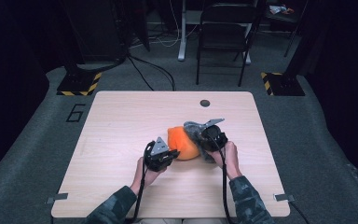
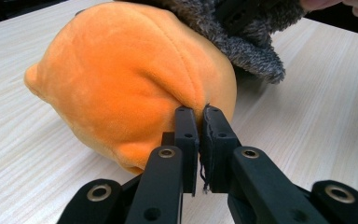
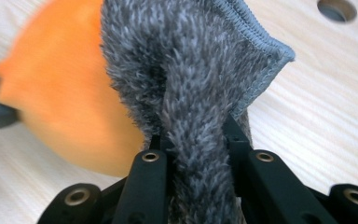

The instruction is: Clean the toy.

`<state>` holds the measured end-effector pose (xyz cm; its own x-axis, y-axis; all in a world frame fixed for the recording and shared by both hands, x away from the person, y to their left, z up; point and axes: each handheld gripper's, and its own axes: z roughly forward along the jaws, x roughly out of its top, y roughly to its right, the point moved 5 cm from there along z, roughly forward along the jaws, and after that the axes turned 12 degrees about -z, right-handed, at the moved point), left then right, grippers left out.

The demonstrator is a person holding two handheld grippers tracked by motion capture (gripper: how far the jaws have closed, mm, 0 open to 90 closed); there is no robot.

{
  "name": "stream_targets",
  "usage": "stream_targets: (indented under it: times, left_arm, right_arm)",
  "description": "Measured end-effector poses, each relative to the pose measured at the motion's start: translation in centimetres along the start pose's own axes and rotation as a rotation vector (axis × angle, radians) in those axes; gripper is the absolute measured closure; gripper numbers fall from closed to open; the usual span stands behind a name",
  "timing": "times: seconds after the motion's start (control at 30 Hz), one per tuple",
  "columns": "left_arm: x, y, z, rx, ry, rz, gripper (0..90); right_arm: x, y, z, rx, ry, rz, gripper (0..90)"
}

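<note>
the rounded orange plush cushion (image 1: 182,143) lies on the pale wooden table (image 1: 121,126), a little toward the near edge and right of the middle, with a shaggy grey fleece cloth (image 3: 182,84) draped over its far right side. the left gripper (image 2: 199,122) has its jaws clenched on a small pinch of the orange plush at the cushion's near side, pads almost meeting with only the fabric between them. the right gripper (image 3: 193,135) has its jaws grasping a thick fold of the grey cloth, whose stitched hem hangs free toward the far right corner, where a round grommet hole (image 3: 336,9) sits.

the work looks like parting cloth from cushion. to do it well, the left gripper should act as an anchor, pressing low so the light cushion does not lift or roll. the right should draw the cloth up and away toward the right edge, slowly, since fleece clings to plush. the left pinch is shallow and could slip; a deeper bite would be safer.
</note>
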<state>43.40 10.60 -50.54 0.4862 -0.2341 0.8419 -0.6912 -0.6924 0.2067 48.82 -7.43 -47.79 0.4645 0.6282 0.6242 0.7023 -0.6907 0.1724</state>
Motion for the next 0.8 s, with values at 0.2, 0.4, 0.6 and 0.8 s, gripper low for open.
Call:
stream_targets:
  times: [0.2,0.4,0.6,0.8]
  left_arm:
    - [0.0,-0.1,0.0,-0.001,0.005,-0.006,85.6]
    - [0.0,-0.2,0.0,-0.003,0.004,-0.007,85.6]
    - [0.0,-0.3,0.0,0.002,0.016,-0.014,85.5]
    - [0.0,-0.5,-0.2,0.002,0.014,-0.010,85.4]
  right_arm:
    - [-1.8,1.3,1.4,-0.022,-0.074,0.028,76.4]
    - [-3.5,1.5,3.1,-0.020,-0.157,0.066,76.3]
    - [-3.4,2.4,2.3,-0.023,-0.145,0.064,76.1]
    - [0.1,2.1,-2.3,-0.016,0.022,0.053,76.2]
